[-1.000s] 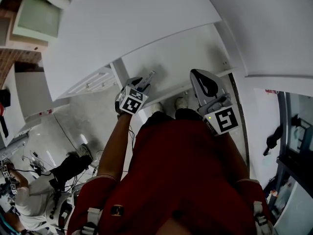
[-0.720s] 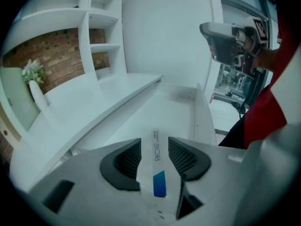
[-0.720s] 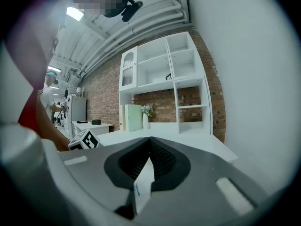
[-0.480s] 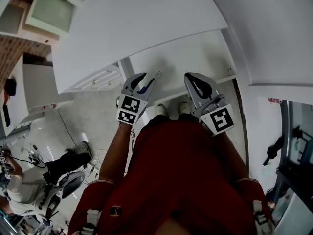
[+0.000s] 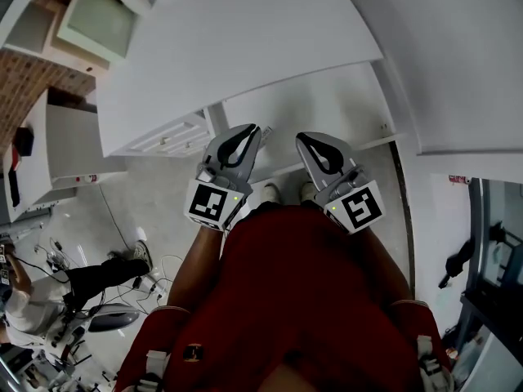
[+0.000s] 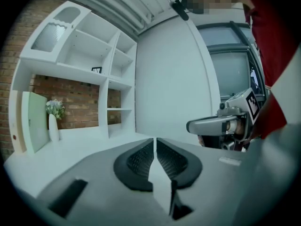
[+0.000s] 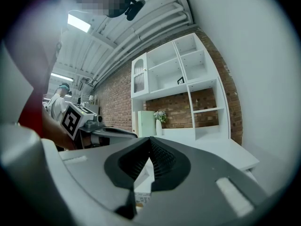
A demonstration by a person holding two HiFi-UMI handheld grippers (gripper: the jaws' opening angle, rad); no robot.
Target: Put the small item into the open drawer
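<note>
In the head view both grippers are held close together in front of my red-clad body, over the white open drawer [image 5: 327, 109] that juts out beneath the white desk top [image 5: 245, 39]. My left gripper [image 5: 252, 131] is closing, its black pads [image 6: 141, 157] nearly together with nothing between them. My right gripper [image 5: 304, 137] is shut and empty too, with its pads meeting at the tip [image 7: 149, 140]. Each gripper shows in the other's view: the right gripper [image 6: 221, 125] and the left gripper [image 7: 94, 126]. The small item shows in no view.
A white shelf unit [image 6: 94, 55] stands against a brick wall, with a vase of flowers [image 6: 54, 119] and a pale green panel [image 6: 35, 121] on the desk. A panelled white cabinet front [image 5: 163, 137] sits left of the drawer. A person [image 5: 33, 300] and cables are on the floor at left.
The left gripper's jaws went from wide apart to nearly together, and the blue-and-white item at their tips is gone from sight. Both grippers drew closer to each other.
</note>
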